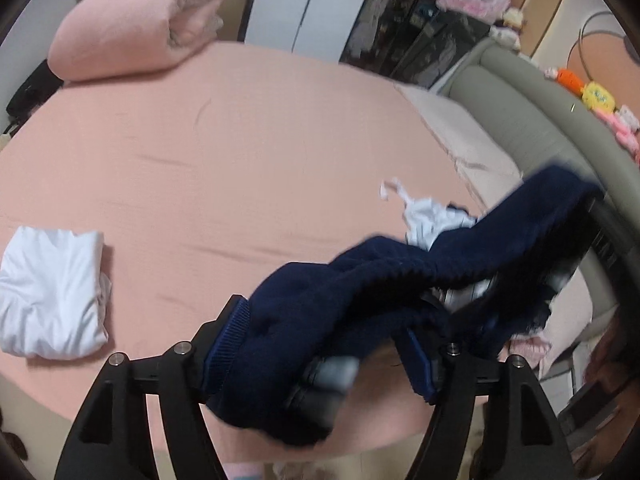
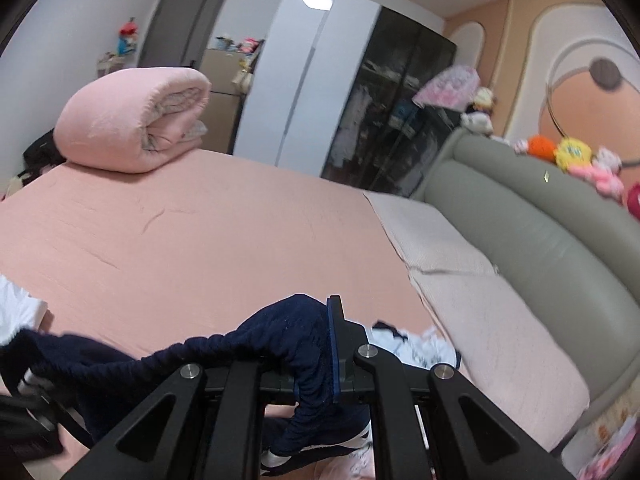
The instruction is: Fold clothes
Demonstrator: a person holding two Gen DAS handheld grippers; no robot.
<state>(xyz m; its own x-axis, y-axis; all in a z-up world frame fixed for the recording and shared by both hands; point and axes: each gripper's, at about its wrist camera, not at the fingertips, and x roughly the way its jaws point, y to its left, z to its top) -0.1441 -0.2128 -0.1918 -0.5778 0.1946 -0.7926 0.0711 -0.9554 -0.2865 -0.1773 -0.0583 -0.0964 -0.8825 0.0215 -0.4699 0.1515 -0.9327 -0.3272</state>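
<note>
A navy blue knit garment [image 1: 360, 300] hangs stretched between my two grippers above the pink bed sheet [image 1: 240, 140]. My left gripper [image 1: 320, 344] is shut on one end of it, and cloth covers the fingertips. My right gripper [image 2: 308, 344] is shut on the other end [image 2: 288, 336], and the fabric drapes over its left finger. A white garment [image 1: 432, 216] with dark trim lies crumpled on the bed behind the navy one; it also shows in the right wrist view [image 2: 416, 348]. A folded white shirt [image 1: 52, 292] lies at the left.
A rolled pink duvet [image 1: 140, 20] lies at the far left corner of the bed. A grey padded headboard [image 2: 520, 216] with plush toys [image 2: 576, 160] on top runs along the right. A pale blanket [image 2: 460, 272] lies beside it. Wardrobes [image 2: 360, 100] stand behind the bed.
</note>
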